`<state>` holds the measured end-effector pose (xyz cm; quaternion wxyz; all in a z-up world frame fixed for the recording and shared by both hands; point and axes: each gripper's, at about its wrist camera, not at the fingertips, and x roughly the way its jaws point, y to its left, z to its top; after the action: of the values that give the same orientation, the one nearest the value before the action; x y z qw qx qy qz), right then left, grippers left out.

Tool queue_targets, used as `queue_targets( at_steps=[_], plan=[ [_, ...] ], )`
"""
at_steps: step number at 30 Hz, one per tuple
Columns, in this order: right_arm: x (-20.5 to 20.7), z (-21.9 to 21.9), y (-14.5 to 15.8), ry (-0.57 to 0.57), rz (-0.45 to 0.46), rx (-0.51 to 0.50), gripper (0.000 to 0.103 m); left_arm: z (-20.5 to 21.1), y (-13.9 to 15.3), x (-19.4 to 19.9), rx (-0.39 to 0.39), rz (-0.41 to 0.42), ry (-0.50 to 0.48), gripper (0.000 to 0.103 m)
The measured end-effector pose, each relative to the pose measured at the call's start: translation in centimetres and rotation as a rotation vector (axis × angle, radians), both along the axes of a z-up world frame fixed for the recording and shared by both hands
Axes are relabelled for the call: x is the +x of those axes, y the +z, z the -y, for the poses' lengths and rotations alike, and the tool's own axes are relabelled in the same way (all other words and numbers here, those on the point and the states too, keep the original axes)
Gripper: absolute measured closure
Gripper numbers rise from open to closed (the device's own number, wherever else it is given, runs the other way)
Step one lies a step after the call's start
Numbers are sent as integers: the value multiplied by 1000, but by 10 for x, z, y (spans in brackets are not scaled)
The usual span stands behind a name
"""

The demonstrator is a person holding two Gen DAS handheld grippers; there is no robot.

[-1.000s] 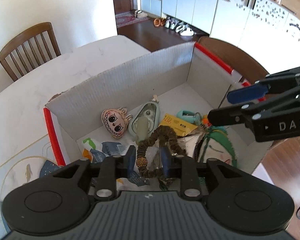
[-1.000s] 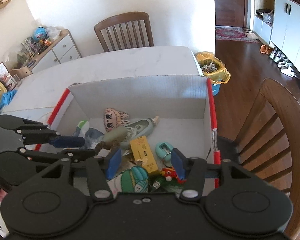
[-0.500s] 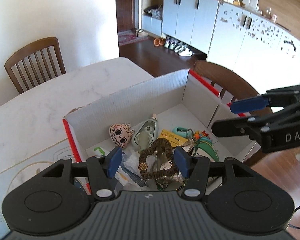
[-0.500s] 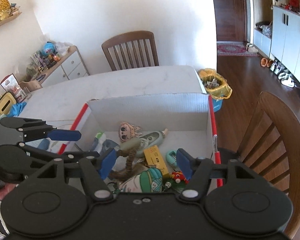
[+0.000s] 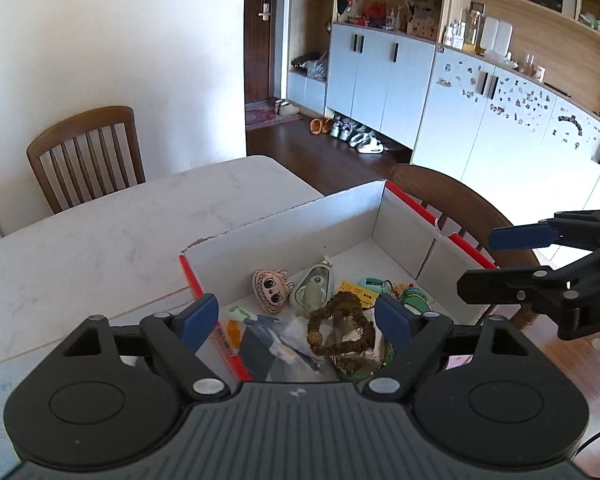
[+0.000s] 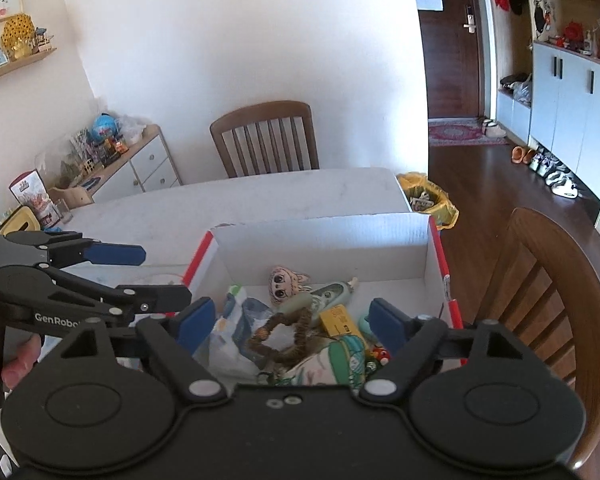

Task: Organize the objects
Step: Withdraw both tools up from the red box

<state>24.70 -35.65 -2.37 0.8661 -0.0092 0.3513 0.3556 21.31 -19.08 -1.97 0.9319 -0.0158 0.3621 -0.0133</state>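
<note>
We record one white corrugated cardboard box (image 5: 284,236) with red edges on the marble-patterned worktop (image 5: 100,240). Inside it lie one brown beaded loop (image 5: 340,330), one flat cartoon-face charm (image 5: 271,290), one pale green oval case (image 5: 314,288), one yellow card (image 6: 338,320) and crumpled packets. Our left gripper (image 5: 296,320) and right gripper (image 6: 288,320) hang above it, jaws just opened wide, holding nothing. Two wooden slat-back chairs stand nearby.
</note>
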Motion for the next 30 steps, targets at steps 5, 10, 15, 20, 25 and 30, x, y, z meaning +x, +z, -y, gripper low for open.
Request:
queue_targets(
  at_steps=[5,10,15,20,25,30],
  plan=[
    [-18,-5,1,-28,11,19,11,-12,3,-13,-30,4,-22,13],
    [-38,-9,5,-74,26,48,3,-20,7,-24,-48,26,-46,1],
    [-55,-14,6,-114,34,66,1,-30,10,-34,-75,38,-52,0],
    [-75,-20,6,-148,53,79,1,-40,8,-45,-76,57,-46,0],
    [-93,-25,5,-185,77,82,1,-42,10,-59,-36,84,-61,0],
    [-108,-32,3,-204,85,68,1,-44,12,-67,-20,104,-80,0]
  ],
)
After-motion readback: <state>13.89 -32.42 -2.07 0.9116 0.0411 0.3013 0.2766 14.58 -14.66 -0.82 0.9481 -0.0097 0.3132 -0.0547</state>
